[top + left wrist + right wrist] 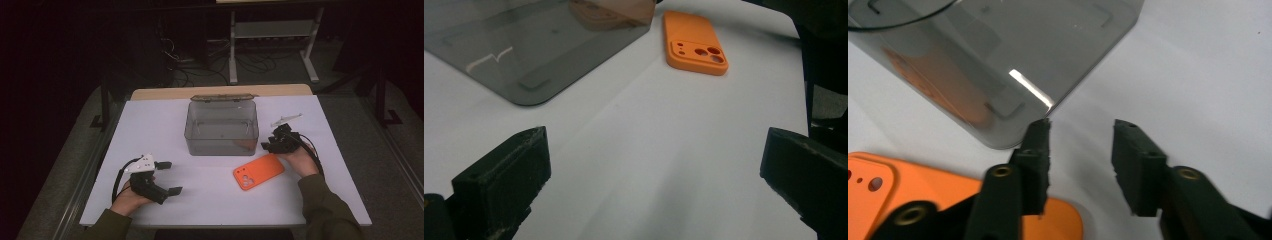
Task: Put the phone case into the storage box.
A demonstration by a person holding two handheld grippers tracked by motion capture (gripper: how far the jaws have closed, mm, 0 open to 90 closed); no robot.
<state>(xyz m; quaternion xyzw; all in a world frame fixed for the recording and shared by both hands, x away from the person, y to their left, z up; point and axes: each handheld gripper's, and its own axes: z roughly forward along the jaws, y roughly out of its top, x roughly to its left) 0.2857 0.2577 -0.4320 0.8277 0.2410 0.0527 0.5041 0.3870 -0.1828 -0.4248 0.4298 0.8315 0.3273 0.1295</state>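
High view shows the flat orange silicone phone case lying camera-holes up on the white table, just in front of the clear smoky plastic box. The right gripper hovers near the case's far end with jaws spread and empty, beside the box's near corner. A likely slip: a jaw could knock that corner or skid the thin case instead of catching its edge. The left gripper rests wide open, well apart.

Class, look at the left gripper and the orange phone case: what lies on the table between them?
Nothing: in the left gripper view, bare white table runs from the open left gripper to the orange phone case; the grey box sits aside.
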